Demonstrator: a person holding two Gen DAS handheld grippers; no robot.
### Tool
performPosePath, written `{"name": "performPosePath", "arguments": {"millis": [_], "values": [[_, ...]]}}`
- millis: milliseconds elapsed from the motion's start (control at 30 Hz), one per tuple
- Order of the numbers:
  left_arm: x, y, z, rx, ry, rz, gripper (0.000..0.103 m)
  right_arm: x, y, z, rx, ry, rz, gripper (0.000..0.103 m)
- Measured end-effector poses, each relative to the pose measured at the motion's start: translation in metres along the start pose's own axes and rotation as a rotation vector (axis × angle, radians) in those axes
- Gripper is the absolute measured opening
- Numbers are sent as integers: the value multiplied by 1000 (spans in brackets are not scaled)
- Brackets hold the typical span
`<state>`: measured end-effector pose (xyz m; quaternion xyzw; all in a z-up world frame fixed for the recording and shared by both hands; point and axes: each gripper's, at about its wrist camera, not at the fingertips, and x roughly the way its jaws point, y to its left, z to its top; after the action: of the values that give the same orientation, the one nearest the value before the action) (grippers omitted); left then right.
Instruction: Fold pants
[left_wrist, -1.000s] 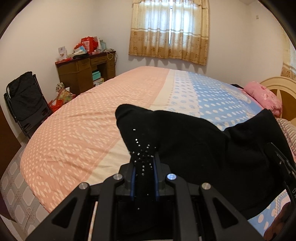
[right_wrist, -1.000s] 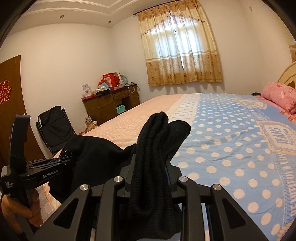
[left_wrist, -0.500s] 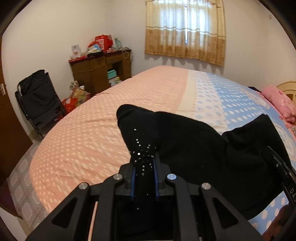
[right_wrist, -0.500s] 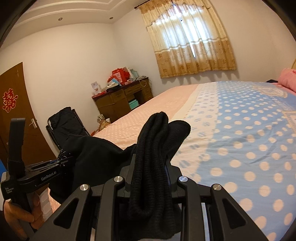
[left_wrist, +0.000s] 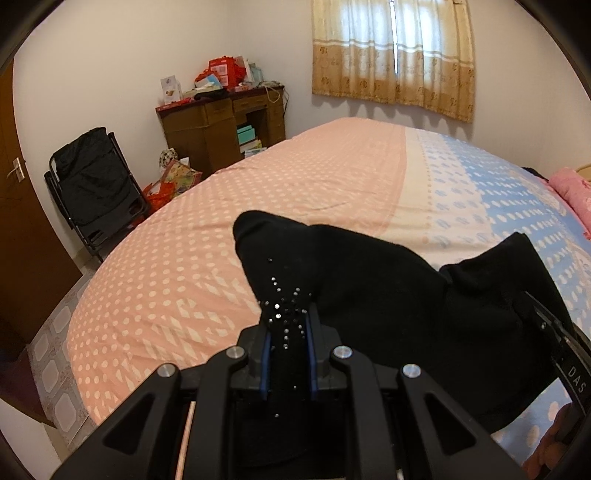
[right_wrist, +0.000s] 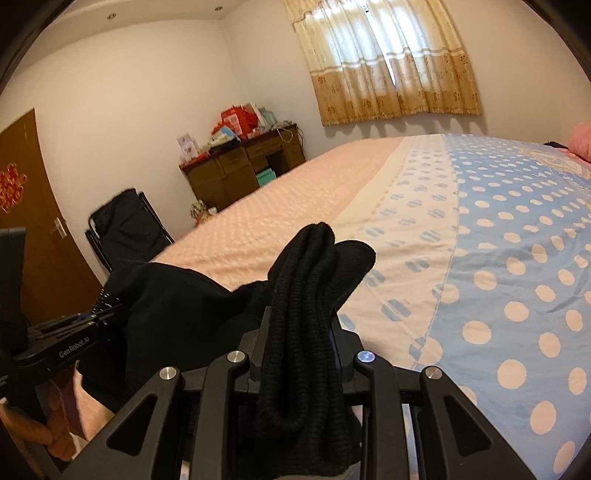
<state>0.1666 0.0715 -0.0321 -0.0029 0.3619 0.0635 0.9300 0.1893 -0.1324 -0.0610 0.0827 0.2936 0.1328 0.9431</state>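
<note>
While both ends hang pinched above the bed: step in hand judged as carrying the black pants (left_wrist: 369, 280) out over the bedspread (left_wrist: 258, 206) to lay them flat.

Left gripper (left_wrist: 288, 339): clamped tight on a corner of the pants speckled with small shiny studs.
Right gripper (right_wrist: 299, 332): clamped on a thick ribbed bunch of the same cloth, likely the waistband or a cuff; cannot tell which.
Pants, place: slung between the two grippers, sagging in the middle, above the near edge of the bed; whether any part touches the cover cannot be told.
Doing it well: keep both grips level and draw them apart so the sag goes out; lower the far edge first, then the held edge, so no crease gets trapped underneath.
Risk: thick bunch on the right side could slip or land rolled; smooth before any fold.
Landing spot: pink and cream part of the cover, bare of other things.
Writing, left gripper body: "GenRobot.AI" (right_wrist: 75, 349).
Writing, right gripper body: "DAS" (left_wrist: 577, 384), rest cut off.
Writing, door (right_wrist: 40, 236): red paper ornament, not read with certainty.
</note>
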Motion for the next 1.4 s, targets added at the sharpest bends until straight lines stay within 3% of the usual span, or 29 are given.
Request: {"name": "performPosePath", "arguments": {"millis": [200, 300, 367, 433, 500, 633, 733, 900, 1000, 1100, 1400], "values": [[25, 8, -11, -6, 73, 51, 23, 39, -10, -16, -46, 148, -85, 26], [32, 22, -16, -36, 101, 122, 40, 45, -17, -19, -22, 157, -82, 27], [33, 33, -21, -53, 108, 151, 65, 45, -15, -19, -42, 160, -90, 29], [32, 37, -25, -55, 113, 170, 73, 45, -17, -20, -39, 155, -85, 32], [31, 39, -28, -49, 119, 175, 78, 42, -29, -20, 13, 156, -52, 43], [23, 46, -38, -68, 118, 177, 94, 16, -52, -18, 139, 96, -14, 45], [17, 59, -44, -112, 113, 149, 95, -14, -52, -18, 174, 11, -74, 45], [12, 57, -43, -133, 115, 169, 96, -27, 0, -19, -58, -28, -108, 45], [10, 47, -42, -96, 115, 199, 96, -17, 15, -25, -103, 13, -83, 45], [7, 48, -43, -82, 118, 200, 96, 8, 9, -37, -91, 125, -116, 45], [-6, 52, -50, -89, 114, 172, 96, -34, 11, -39, -42, 118, -108, 45]]}}
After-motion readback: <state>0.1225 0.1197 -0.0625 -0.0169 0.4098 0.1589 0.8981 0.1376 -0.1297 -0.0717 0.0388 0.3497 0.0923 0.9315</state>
